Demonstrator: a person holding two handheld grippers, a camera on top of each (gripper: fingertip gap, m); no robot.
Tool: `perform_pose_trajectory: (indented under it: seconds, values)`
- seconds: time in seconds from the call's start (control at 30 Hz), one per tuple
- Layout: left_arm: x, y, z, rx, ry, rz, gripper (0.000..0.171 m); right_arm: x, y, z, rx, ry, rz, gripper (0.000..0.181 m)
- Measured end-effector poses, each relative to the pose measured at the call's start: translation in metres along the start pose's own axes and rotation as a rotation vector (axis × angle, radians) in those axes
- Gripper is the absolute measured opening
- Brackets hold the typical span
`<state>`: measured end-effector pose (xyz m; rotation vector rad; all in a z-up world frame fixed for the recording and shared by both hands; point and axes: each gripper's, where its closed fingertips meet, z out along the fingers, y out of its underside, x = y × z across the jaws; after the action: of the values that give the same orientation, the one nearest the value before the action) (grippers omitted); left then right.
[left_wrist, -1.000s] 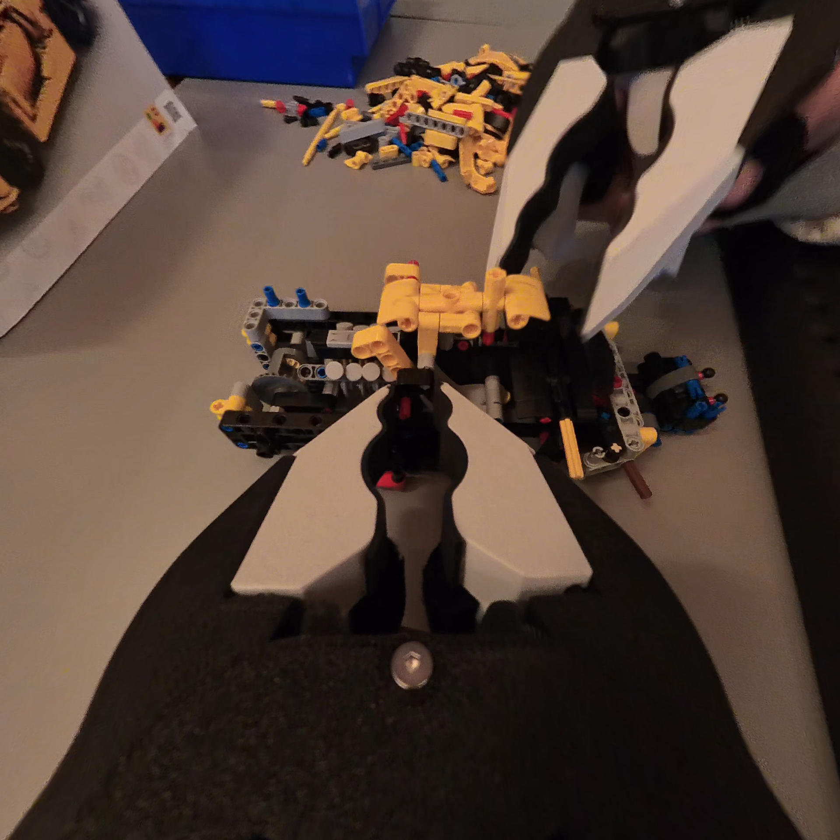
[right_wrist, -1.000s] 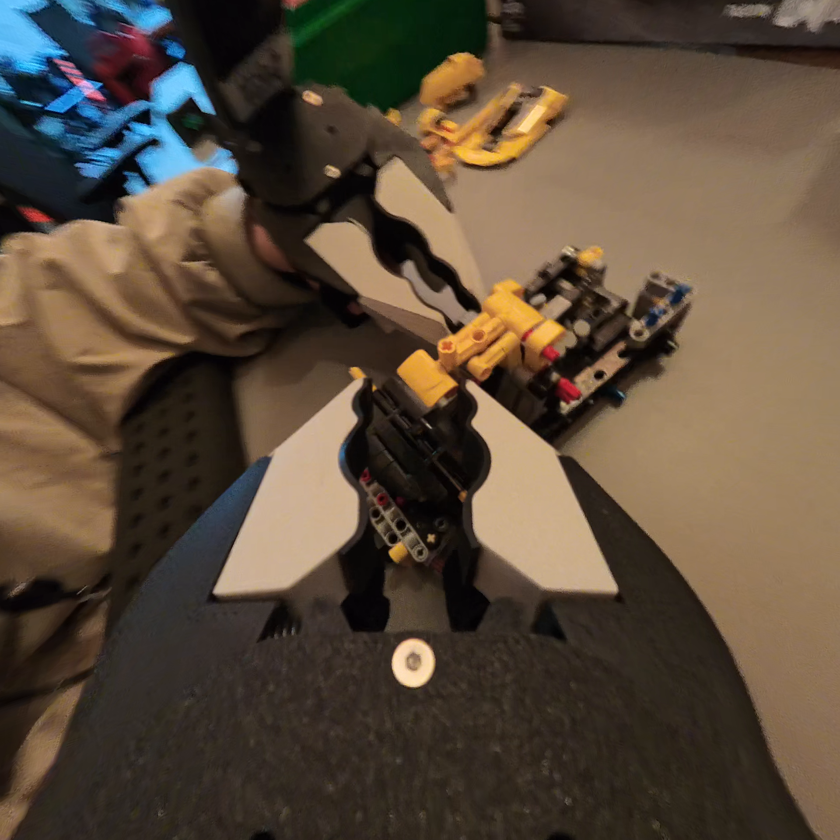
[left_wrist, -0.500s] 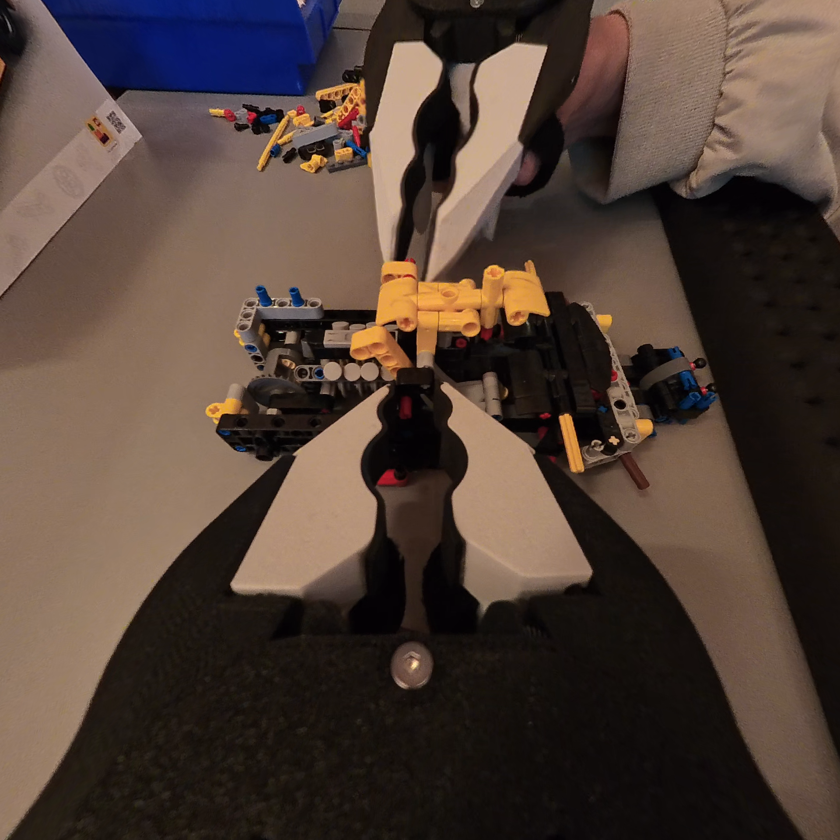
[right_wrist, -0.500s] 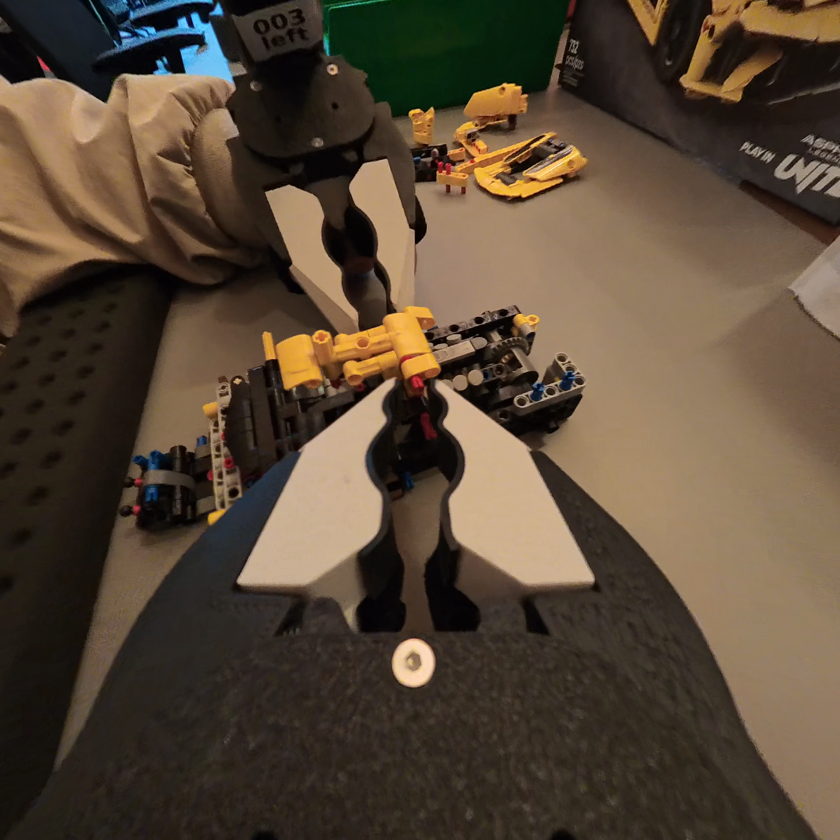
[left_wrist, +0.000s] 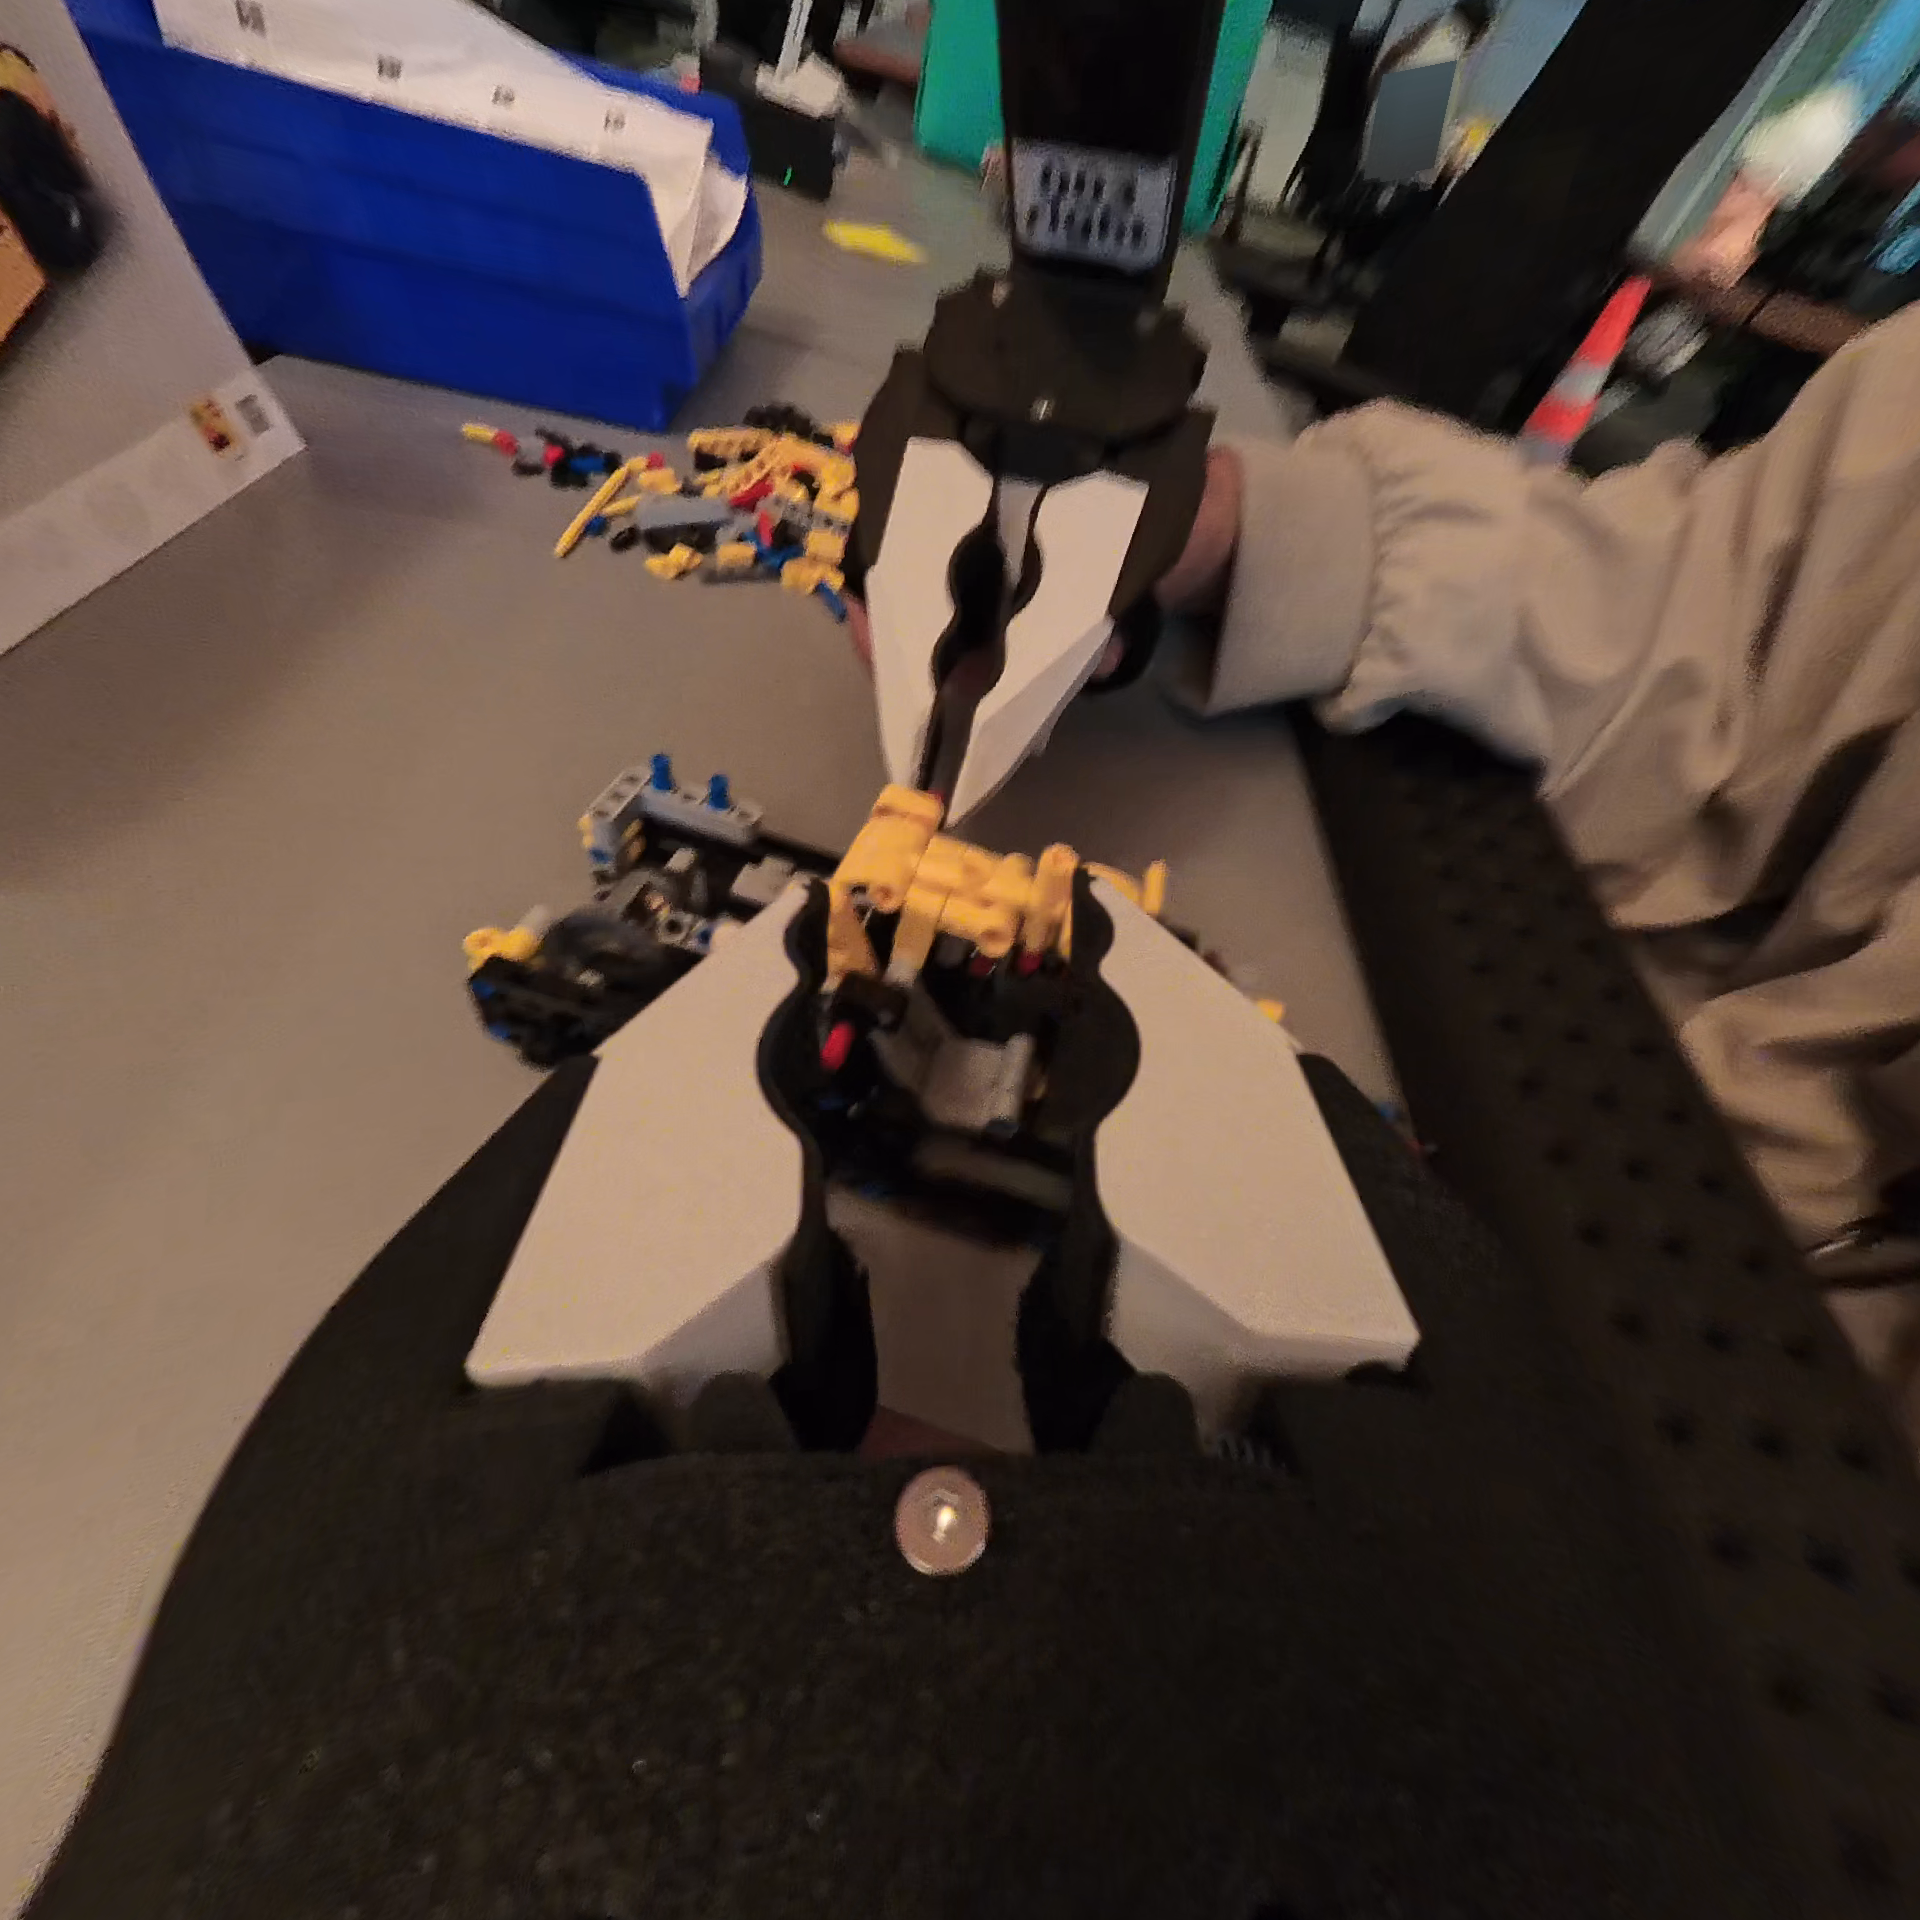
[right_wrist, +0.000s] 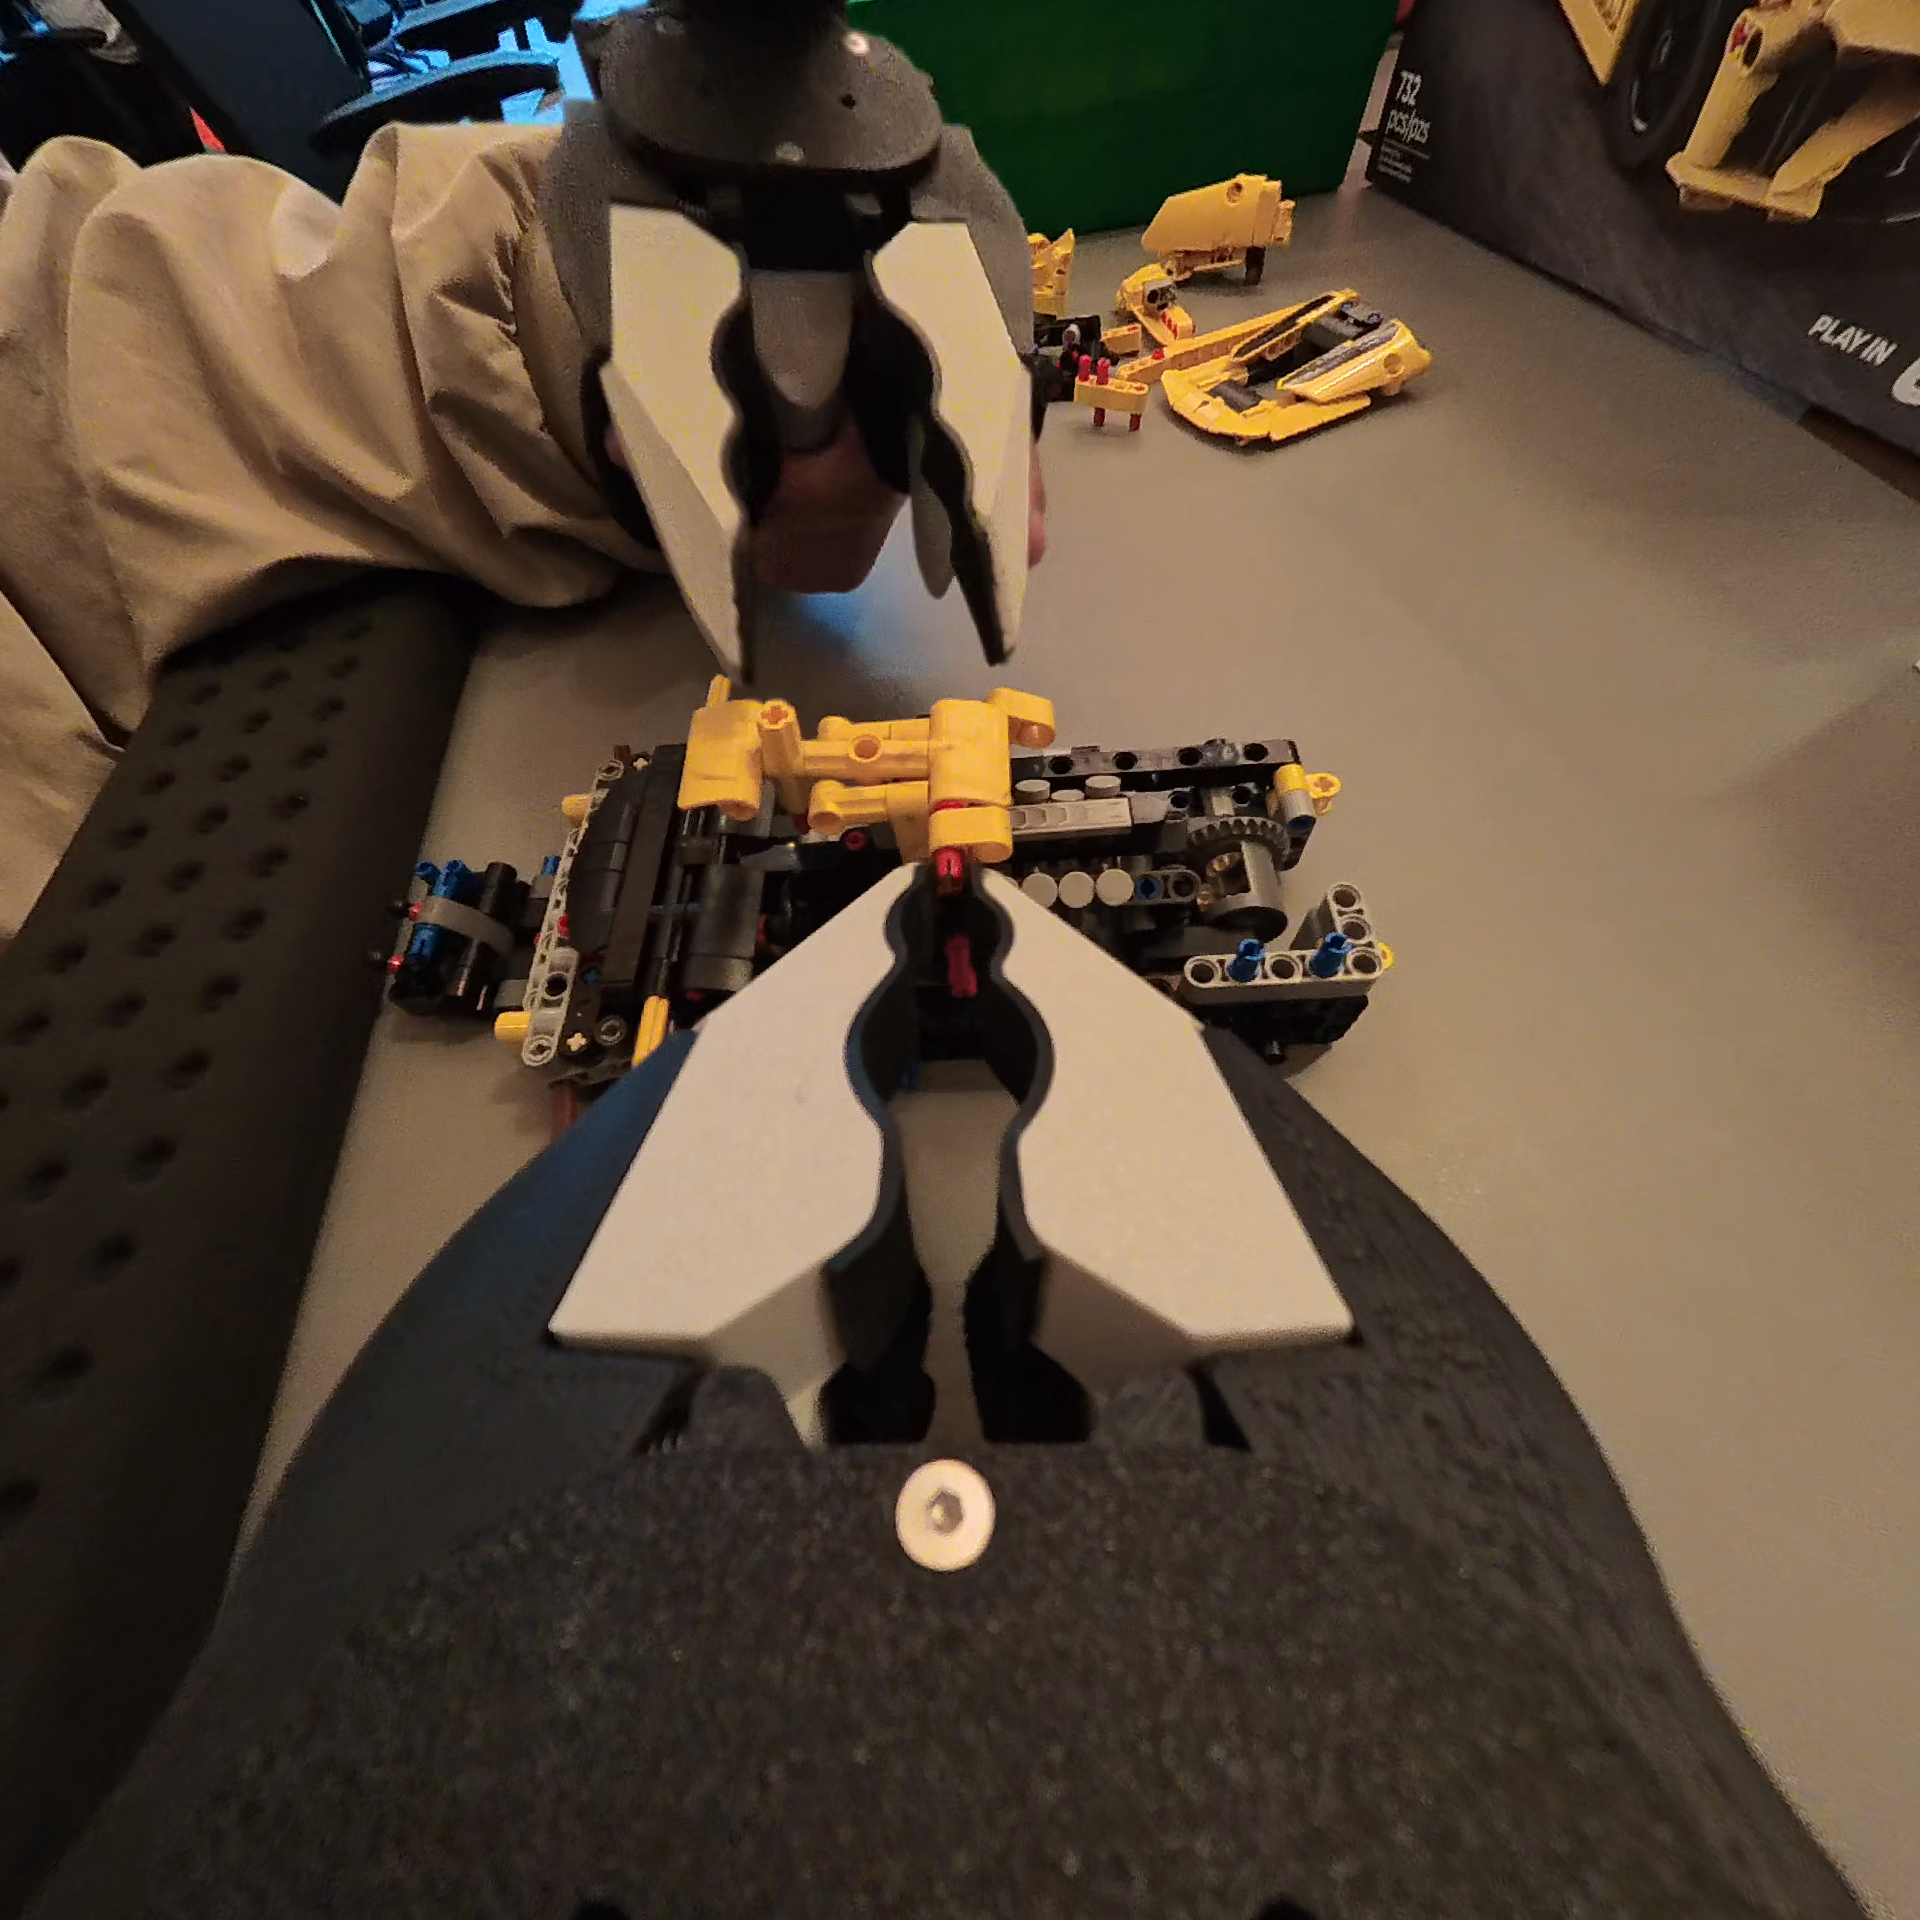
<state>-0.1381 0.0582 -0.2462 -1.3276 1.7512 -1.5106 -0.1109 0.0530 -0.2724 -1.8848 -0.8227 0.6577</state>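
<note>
On the grey table (right_wrist: 1558, 727), the right gripper (right_wrist: 940, 873) has its jaws nearly together, pinching a red pin (right_wrist: 948, 864) beneath the yellow connector cluster (right_wrist: 883, 769) atop a black brick-built chassis (right_wrist: 1091, 852). Opposite, the left gripper (left_wrist: 940, 914), jaws spread, hovers above the cluster. Farther off lie loose yellow body panels (right_wrist: 1288, 364) and a pile of small parts (left_wrist: 717, 499).
</note>
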Motion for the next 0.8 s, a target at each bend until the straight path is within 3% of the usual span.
perform_pose_trajectory:
  seconds: [0.17,0.27,0.33,0.43,0.57,0.8]
  values:
    - [-0.014,0.001,0.005,0.002,-0.013,-0.189,0.04,0.008,-0.005,0.002,0.036,0.086,-0.055,0.03]
    - [-0.012,-0.003,0.003,0.021,0.015,-0.299,0.024,0.006,-0.006,0.007,0.032,0.096,-0.085,0.017]
    - [-0.008,-0.004,0.003,0.027,0.033,-0.326,0.023,0.006,-0.007,0.008,0.025,0.107,-0.112,0.014]
    - [-0.009,-0.009,0.004,0.038,-0.01,-0.267,0.025,0.0,-0.009,0.007,0.014,0.094,-0.16,0.014]
    - [-0.003,-0.002,0.01,-0.025,-0.083,-0.001,0.041,-0.009,-0.02,0.005,0.064,0.077,-0.223,0.014]
    - [-0.005,-0.018,0.007,0.019,-0.046,0.139,0.039,-0.014,-0.029,0.003,0.109,0.054,-0.234,0.014]
